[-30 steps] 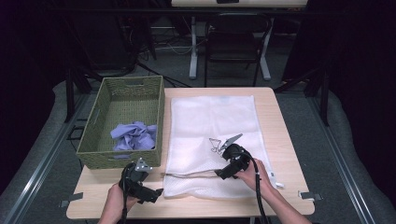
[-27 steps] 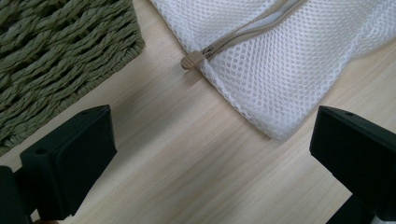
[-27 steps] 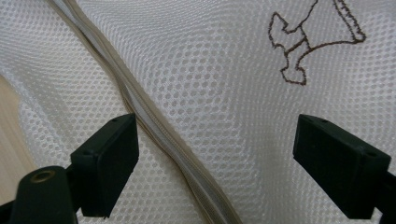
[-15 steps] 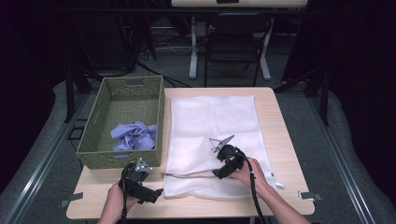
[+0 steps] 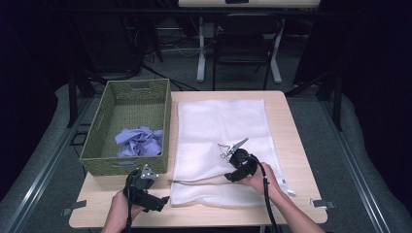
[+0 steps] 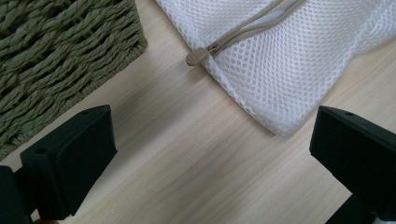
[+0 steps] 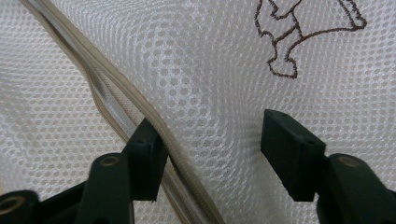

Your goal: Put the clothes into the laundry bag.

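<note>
Just mesh bag (image 7: 196, 93) zipper (image 7: 116, 102) against right gripper (image 7: 210, 154) jaw

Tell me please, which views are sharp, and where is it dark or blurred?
High view: table evenly lit, room behind dark. Left gripper view: mesh bag and zipper pull sharp, near jaws soft. Right gripper view: mesh crisp, jaws slightly blurred.

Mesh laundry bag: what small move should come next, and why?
Probably close the right gripper on the upper mesh edge: its open jaws straddle a raised fold of the mesh laundry bag, one jaw at the open zipper. The left gripper, also open, waits near the zipper pull.
</note>
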Demonstrator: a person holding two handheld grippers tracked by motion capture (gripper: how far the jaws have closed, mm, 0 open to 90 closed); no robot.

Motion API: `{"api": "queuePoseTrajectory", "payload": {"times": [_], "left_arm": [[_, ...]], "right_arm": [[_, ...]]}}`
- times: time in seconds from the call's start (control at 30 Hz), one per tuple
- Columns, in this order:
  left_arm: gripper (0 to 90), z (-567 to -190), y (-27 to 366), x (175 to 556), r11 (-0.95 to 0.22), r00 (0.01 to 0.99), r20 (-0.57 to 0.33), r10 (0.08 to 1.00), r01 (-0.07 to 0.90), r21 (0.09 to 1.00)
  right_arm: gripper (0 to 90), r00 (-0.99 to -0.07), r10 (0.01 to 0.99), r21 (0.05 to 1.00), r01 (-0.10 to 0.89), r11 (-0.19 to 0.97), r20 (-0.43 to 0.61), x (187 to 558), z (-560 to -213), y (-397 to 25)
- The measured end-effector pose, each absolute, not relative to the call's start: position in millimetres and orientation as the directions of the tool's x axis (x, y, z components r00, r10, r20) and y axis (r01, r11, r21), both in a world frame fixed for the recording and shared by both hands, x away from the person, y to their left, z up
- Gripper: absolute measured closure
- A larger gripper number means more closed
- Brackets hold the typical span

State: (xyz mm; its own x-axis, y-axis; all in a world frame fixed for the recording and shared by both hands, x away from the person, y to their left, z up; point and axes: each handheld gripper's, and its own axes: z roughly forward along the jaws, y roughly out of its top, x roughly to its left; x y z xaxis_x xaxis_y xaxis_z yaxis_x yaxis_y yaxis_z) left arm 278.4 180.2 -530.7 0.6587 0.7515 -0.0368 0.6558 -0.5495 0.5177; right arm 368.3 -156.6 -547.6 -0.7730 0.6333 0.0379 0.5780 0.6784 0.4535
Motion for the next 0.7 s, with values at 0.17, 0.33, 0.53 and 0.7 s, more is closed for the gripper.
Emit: {"api": "queuePoseTrajectory", "payload": {"times": [0.17,0.33,0.53,0.7], "left_arm": [[0.2,-530,180,278,-0.551,0.660,-0.035,0.751,0.654,0.517],[0.3,-530,181,278,-0.549,0.659,-0.038,0.752,0.657,0.517],[0.3,-531,179,278,-0.552,0.663,-0.040,0.747,0.653,0.518],[0.6,-531,179,278,-0.557,0.669,-0.044,0.742,0.652,0.515]], "right_arm": [[54.6,-0.768,0.640,0.443,0.587,0.678,0.039,368,-547,-158],[64.8,-0.764,0.644,0.455,0.585,0.671,0.031,368,-545,-159],[77.0,-0.756,0.655,0.482,0.582,0.655,0.021,369,-543,-160],[81.5,-0.743,0.668,0.510,0.587,0.629,0.032,369,-536,-163]]}}
